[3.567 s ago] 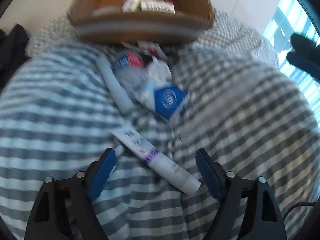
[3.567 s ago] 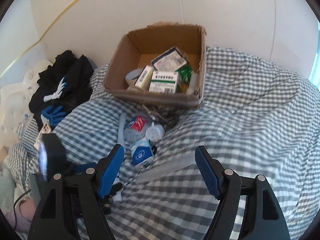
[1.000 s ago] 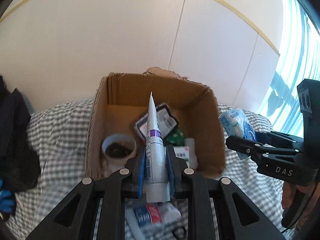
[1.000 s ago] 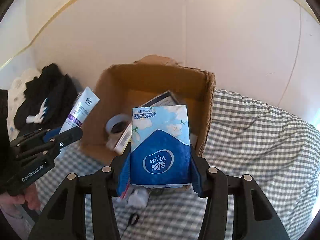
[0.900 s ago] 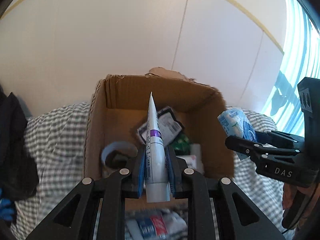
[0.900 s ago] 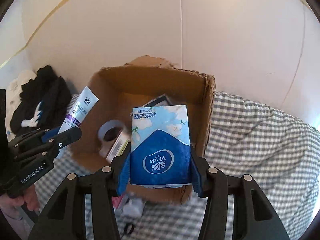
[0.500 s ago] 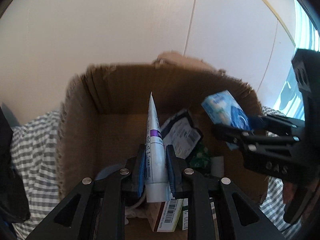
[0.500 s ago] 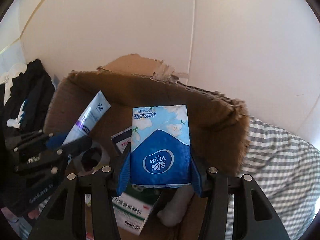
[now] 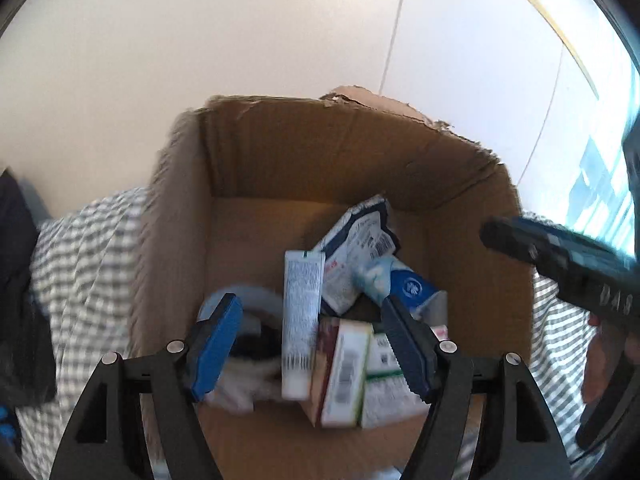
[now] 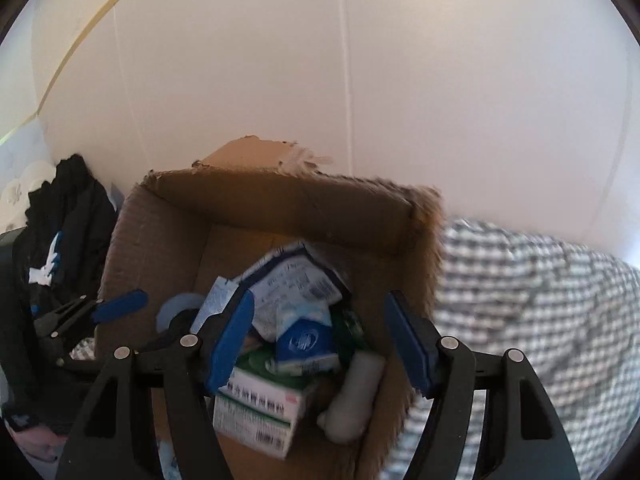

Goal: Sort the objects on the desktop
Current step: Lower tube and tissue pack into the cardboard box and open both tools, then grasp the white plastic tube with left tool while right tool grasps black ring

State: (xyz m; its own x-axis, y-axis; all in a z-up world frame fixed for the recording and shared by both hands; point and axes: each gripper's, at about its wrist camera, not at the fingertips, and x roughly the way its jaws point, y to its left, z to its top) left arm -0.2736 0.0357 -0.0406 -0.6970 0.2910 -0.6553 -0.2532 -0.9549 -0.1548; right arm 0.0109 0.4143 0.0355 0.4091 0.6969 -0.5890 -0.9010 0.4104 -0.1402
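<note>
A brown cardboard box stands on the checked bedding. My left gripper is open and empty over the box. The white tube lies in the box among medicine boxes. My right gripper is open and empty above the box. The blue tissue pack lies on the pile inside. The right gripper also shows at the right of the left wrist view, and the left gripper at the left of the right wrist view.
A white and dark foil packet, green and white medicine boxes and a tape roll fill the box. Dark clothes lie left of it. A white wall rises right behind it. Checked bedding spreads right.
Both grippers have opened. The tube has dropped from my left gripper and the tissue pack from my right gripper into the box.
</note>
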